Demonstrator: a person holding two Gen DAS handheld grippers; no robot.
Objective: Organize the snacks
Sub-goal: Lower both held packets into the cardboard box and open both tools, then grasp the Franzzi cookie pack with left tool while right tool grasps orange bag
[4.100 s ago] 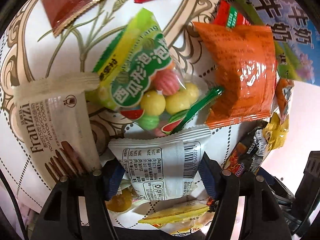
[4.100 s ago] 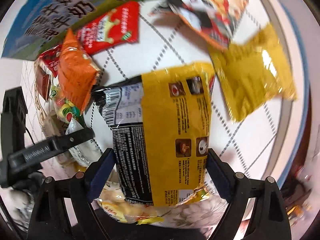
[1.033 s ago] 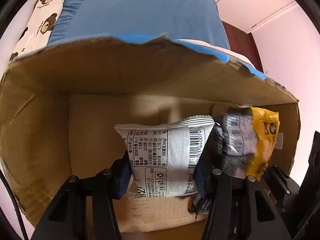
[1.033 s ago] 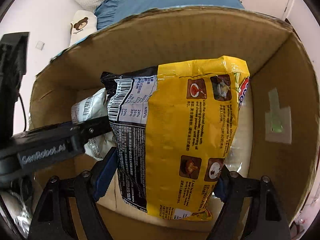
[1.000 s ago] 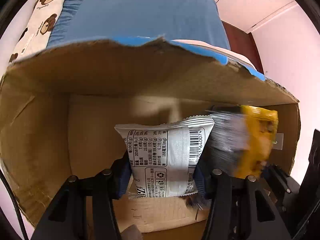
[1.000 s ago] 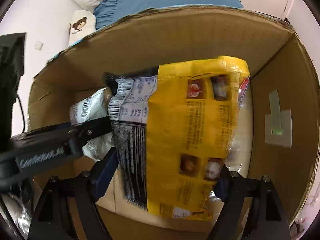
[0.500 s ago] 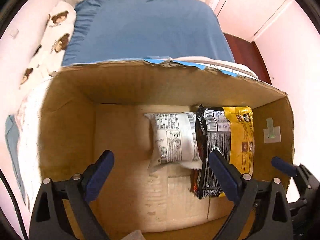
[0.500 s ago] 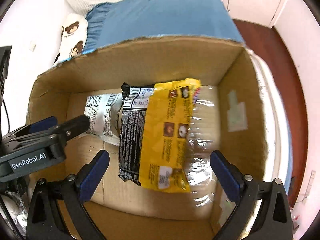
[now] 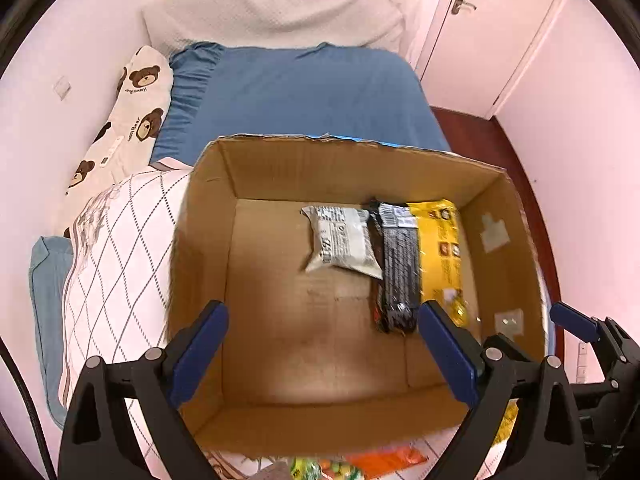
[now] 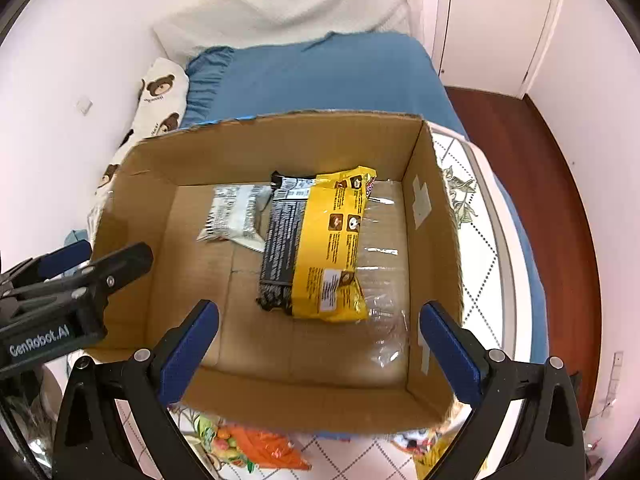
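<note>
Inside the cardboard box [image 9: 208, 280] on the bed [image 9: 304, 92]: white snack packet [image 9: 340, 240] toward the far wall, touching the yellow-and-black noodle packet [image 10: 316, 244] on its right. Above the box, left claw [image 9: 320, 356] and right claw [image 10: 316, 352], both spread wide, holding nothing.

Pale pink walls [image 9: 580, 128] enclose a bed [image 9: 304, 92] with a blue sheet, a bear-print pillow [image 9: 132, 120] (against the left wall), dark wood floor [image 10: 532, 168] and a closed white door [image 10: 492, 16].
</note>
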